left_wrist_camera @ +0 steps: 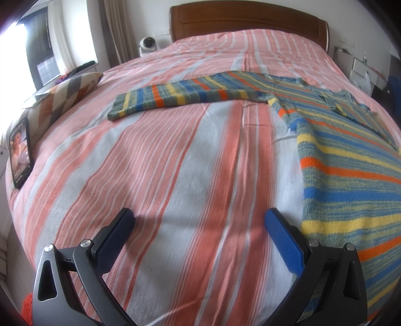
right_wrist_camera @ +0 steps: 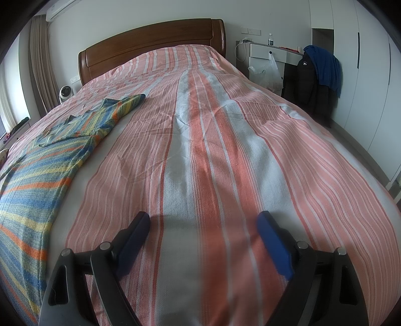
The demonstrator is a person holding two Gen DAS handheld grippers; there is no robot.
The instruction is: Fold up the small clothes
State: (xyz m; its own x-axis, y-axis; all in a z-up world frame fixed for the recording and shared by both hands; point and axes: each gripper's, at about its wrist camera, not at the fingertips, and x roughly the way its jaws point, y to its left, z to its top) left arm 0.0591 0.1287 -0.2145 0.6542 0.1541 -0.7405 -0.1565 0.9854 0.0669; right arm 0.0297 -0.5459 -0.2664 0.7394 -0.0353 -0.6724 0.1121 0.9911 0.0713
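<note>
A striped knit sweater (left_wrist_camera: 345, 160) in blue, yellow, orange and green lies flat on the pink-and-white striped bed cover (left_wrist_camera: 175, 163). One sleeve (left_wrist_camera: 180, 96) stretches out to the left in the left wrist view. My left gripper (left_wrist_camera: 200, 220) hovers open over bare cover, with the sweater's hem just right of its right finger. In the right wrist view the sweater (right_wrist_camera: 42, 163) lies at the left, its other sleeve (right_wrist_camera: 130, 102) pointing up the bed. My right gripper (right_wrist_camera: 203, 223) is open over bare cover, well right of the sweater.
A phone (left_wrist_camera: 21, 153) and a patterned cushion (left_wrist_camera: 65, 95) lie at the bed's left edge. A wooden headboard (left_wrist_camera: 248, 22) closes the far end. To the right of the bed are a white desk (right_wrist_camera: 270, 52), a plastic bag (right_wrist_camera: 268, 72) and dark clothes on a chair (right_wrist_camera: 315, 77).
</note>
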